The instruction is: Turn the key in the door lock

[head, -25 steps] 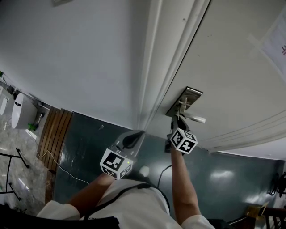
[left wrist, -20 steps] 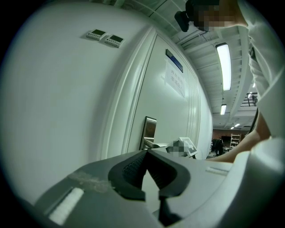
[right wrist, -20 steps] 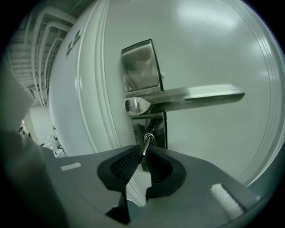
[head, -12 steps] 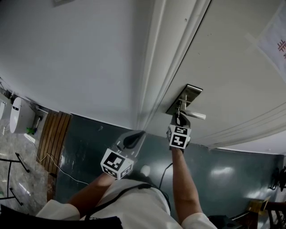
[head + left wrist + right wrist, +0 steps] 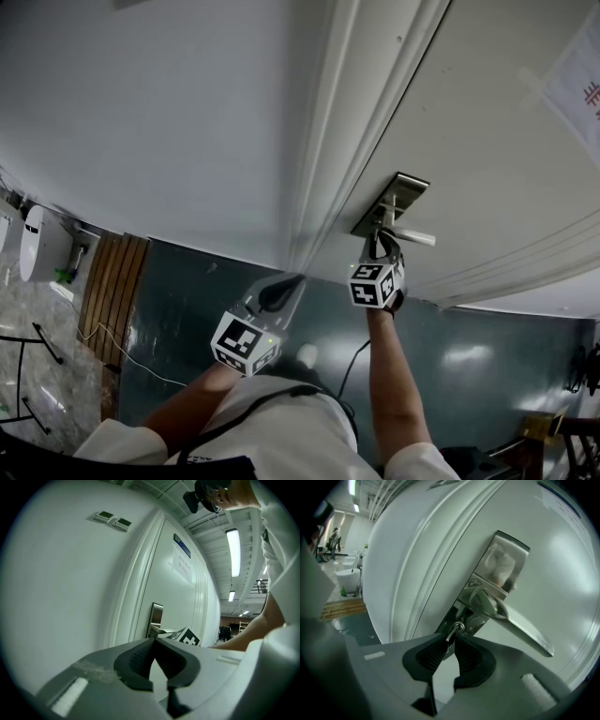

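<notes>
The right hand-held gripper (image 5: 449,643) was up at the door (image 5: 469,122), its jaws pinched together on the head of the key (image 5: 453,630). The key sat in the lock just below the lever handle (image 5: 511,620) on the steel plate (image 5: 502,557). Only the jaw tips had the key, and that looked a thin hold. To do the turn well, the call would be to keep the squeeze firm and roll the wrist about the key's own line. Any outward pull or sideways push could slip the jaws off or bind the key. The lever sat close by, so the roll needed to stay clear of it. Which way the lock turns could not be read here. The left hand-held gripper (image 5: 153,641) idled low beside the door frame (image 5: 323,141), jaws closed tip to tip on nothing. No container showed in any view.
</notes>
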A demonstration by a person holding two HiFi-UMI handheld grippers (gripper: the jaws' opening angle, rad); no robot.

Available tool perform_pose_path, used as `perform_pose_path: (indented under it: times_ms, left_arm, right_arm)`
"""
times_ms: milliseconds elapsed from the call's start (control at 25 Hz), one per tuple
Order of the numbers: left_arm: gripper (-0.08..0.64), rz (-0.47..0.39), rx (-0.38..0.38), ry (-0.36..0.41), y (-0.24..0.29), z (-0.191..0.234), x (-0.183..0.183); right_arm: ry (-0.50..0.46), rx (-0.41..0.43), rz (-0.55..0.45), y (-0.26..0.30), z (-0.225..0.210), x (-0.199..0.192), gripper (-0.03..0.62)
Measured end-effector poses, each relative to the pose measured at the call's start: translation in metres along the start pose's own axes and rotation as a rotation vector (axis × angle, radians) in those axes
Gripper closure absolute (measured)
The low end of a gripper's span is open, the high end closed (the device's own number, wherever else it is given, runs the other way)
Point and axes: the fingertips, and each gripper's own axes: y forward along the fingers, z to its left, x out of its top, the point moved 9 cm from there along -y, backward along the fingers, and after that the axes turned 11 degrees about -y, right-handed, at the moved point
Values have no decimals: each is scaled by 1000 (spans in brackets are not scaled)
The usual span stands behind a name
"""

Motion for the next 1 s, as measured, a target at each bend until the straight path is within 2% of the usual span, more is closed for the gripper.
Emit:
perform_pose_path:
  times_ms: [160, 360, 600, 760, 1000]
  left_arm:
    - [554, -1, -3, 3, -3, 1, 0]
    - [555, 4, -8, 4, -7, 1, -1]
    - [555, 7, -17, 3, -12, 2, -1]
    - [555, 0, -27, 7, -12, 0, 1]
    - [554, 0, -29, 13, -15, -4, 0]
  right_arm:
    - [-161, -29, 21, 0, 3, 2, 535]
    - [-449, -75, 49, -1, 10, 3, 529]
    - [-718, -100, 59, -1, 16, 1, 526]
    - [-821, -95, 56, -1, 20, 0, 520]
    - [-880, -100, 42, -8, 16, 12, 515]
